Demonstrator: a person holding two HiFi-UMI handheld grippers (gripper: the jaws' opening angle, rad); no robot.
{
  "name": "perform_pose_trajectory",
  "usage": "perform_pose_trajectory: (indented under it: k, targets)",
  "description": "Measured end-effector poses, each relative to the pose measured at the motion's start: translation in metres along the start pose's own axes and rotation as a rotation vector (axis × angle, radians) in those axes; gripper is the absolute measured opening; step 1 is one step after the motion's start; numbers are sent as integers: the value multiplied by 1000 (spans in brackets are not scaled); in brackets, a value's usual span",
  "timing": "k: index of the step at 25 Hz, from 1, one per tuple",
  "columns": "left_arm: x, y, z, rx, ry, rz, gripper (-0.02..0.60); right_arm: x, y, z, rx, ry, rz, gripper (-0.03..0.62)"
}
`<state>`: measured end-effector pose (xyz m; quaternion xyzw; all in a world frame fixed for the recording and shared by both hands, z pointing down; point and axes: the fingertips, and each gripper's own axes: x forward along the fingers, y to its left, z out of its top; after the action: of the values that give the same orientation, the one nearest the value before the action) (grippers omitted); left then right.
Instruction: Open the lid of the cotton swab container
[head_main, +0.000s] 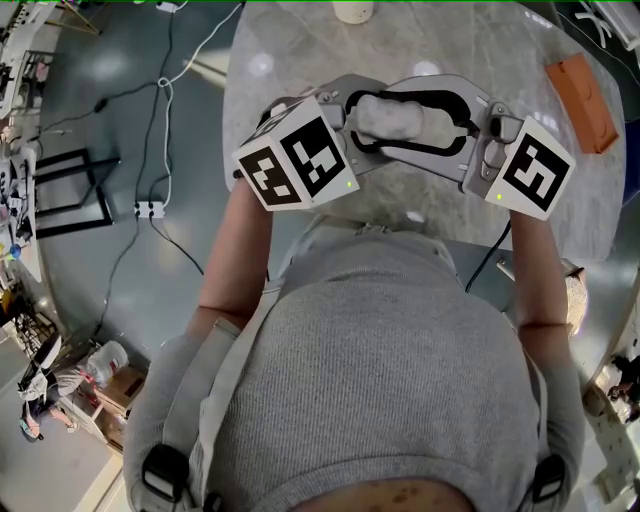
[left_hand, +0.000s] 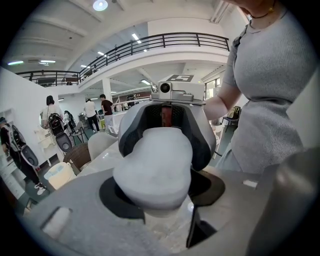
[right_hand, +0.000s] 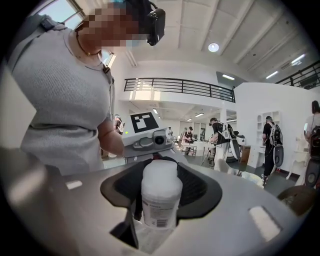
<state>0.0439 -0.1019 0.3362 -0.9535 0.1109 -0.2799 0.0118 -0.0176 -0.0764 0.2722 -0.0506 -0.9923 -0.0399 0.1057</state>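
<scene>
A white cotton swab container (head_main: 405, 118) hangs level in the air above the marble table (head_main: 290, 60), in front of the person's chest. My two grippers face each other with the container between them. My left gripper (head_main: 385, 122) is shut on the wide frosted lid end (left_hand: 155, 170). My right gripper (head_main: 445, 125) is closed round the labelled body (right_hand: 161, 195), which fills the gap between its jaws. The left gripper view shows the right gripper (left_hand: 167, 120) straight behind the container. The right gripper view shows the left gripper (right_hand: 150, 140) behind it in the same way. The lid sits on the body.
An orange flat object (head_main: 582, 100) lies at the table's far right. A white cup (head_main: 352, 10) stands at the far edge. Cables and a power strip (head_main: 150, 208) lie on the floor at left. Several people stand in the hall behind.
</scene>
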Motion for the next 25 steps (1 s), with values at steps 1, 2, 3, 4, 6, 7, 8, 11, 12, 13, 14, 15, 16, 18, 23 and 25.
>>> perform_pose_trajectory:
  k: [1, 2, 3, 4, 6, 7, 8, 11, 12, 13, 14, 15, 16, 18, 23, 25]
  targets:
    - [1, 0, 0, -1, 0, 0, 238, 0, 0, -1, 8, 2, 2, 209]
    - [1, 0, -1, -3, -2, -3, 238, 0, 0, -2, 16, 1, 3, 209]
    - [1, -1, -1, -5, -4, -6, 238, 0, 0, -2, 25, -1, 3, 209]
    - [2, -2, -1, -7, -7, -8, 238, 0, 0, -2, 36, -5, 3, 209]
    - [3, -3, -2, -2, -9, -5, 236, -2, 0, -3, 81, -23, 7, 209]
    - [3, -3, -3, 4, -5, 0, 235, -3, -1, -2, 111, -43, 13, 207]
    - [4, -3, -5, 9, 2, 5, 235, -3, -3, -2, 133, -67, 21, 207]
    - [3, -2, -7, 10, 13, 4, 236, -4, -6, 0, 146, -91, 27, 207]
    - [3, -2, -6, 6, 11, 1, 236, -4, -6, 0, 147, -91, 27, 207]
    - [2, -3, -6, 2, 8, -2, 236, -3, -6, 1, 149, -92, 28, 208]
    - [2, -3, -5, 0, 7, -5, 236, -3, -6, 1, 147, -94, 28, 209]
    - [2, -3, -5, 0, 7, -8, 236, -2, -5, 1, 140, -95, 26, 209]
    - [1, -3, -6, 0, 8, -10, 236, -1, -5, 1, 129, -94, 22, 209]
    - [1, -3, -7, -5, 1, -13, 236, 1, -4, 1, 106, -94, 14, 210]
    - [4, -2, -8, -21, -6, -8, 236, -1, -7, 7, 103, -121, -47, 225]
    - [3, -2, -8, -19, -5, -6, 236, -2, -8, 10, 96, -131, -67, 227]
